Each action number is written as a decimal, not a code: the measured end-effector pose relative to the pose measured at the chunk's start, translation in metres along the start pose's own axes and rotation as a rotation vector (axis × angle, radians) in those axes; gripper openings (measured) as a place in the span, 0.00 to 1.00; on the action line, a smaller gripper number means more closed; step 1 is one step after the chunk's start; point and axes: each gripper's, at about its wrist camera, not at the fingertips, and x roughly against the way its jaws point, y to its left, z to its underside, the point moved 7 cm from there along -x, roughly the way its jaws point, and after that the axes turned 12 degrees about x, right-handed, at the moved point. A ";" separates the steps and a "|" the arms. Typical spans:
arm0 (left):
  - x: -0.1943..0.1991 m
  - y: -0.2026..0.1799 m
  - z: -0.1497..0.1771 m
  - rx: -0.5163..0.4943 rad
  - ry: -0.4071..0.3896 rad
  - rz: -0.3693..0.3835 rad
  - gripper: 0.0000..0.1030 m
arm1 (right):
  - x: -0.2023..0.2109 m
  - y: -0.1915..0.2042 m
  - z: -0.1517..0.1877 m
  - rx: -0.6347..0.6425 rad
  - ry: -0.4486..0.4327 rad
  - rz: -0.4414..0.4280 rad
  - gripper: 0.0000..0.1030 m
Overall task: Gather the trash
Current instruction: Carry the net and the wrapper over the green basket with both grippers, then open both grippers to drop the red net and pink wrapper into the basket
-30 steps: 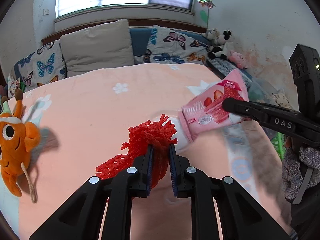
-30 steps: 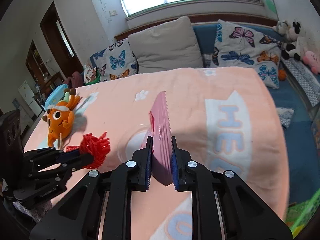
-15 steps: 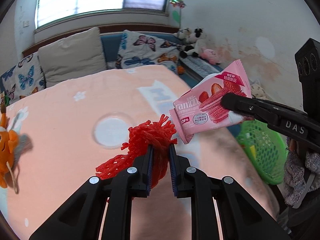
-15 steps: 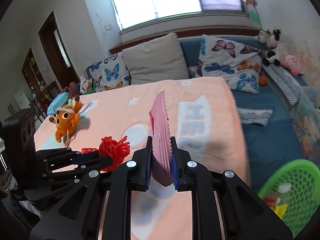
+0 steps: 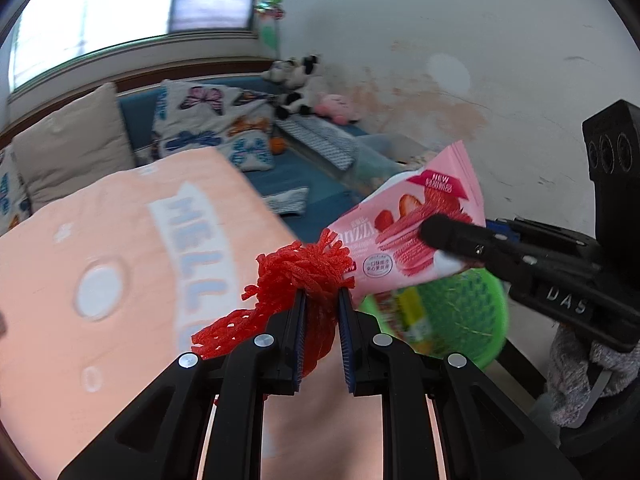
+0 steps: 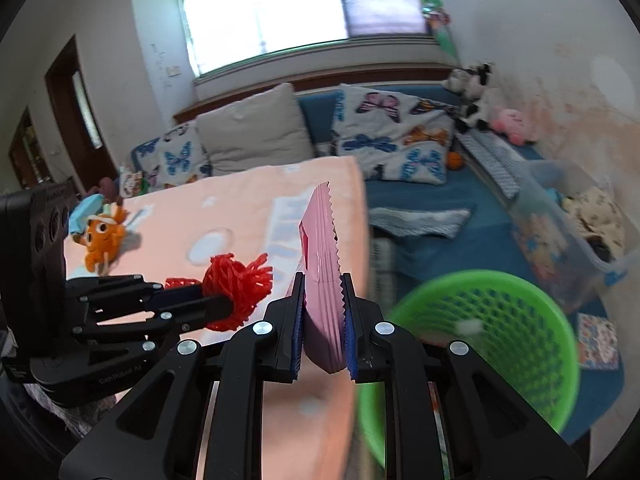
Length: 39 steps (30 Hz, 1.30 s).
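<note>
My left gripper is shut on a red mesh net and holds it above the bed's right edge; the net also shows in the right wrist view. My right gripper is shut on a pink snack wrapper, seen edge-on; in the left wrist view the wrapper hangs over a green mesh basket. The basket stands on the floor to the right of the bed and holds some trash.
A peach blanket covers the bed. An orange fish toy lies at its far left. Pillows and plush toys line a blue bench. A clear storage bin stands beyond the basket.
Both grippers have swung right from over the bed toward the green basket, still holding the net and the wrapper. The basket is now close below them.
</note>
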 end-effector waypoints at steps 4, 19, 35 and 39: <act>-0.016 -0.036 0.006 -0.035 0.026 0.038 0.15 | 0.015 -0.027 0.017 -0.019 0.018 0.069 0.18; -0.076 -0.105 0.029 -0.064 0.143 0.098 0.15 | 0.038 -0.104 0.077 -0.145 0.083 0.189 0.25; -0.097 -0.108 0.041 -0.038 0.196 0.104 0.44 | 0.039 -0.110 0.084 -0.180 0.067 0.182 0.45; -0.093 -0.104 0.041 -0.030 0.189 0.107 0.44 | 0.039 -0.103 0.079 -0.169 0.059 0.176 0.46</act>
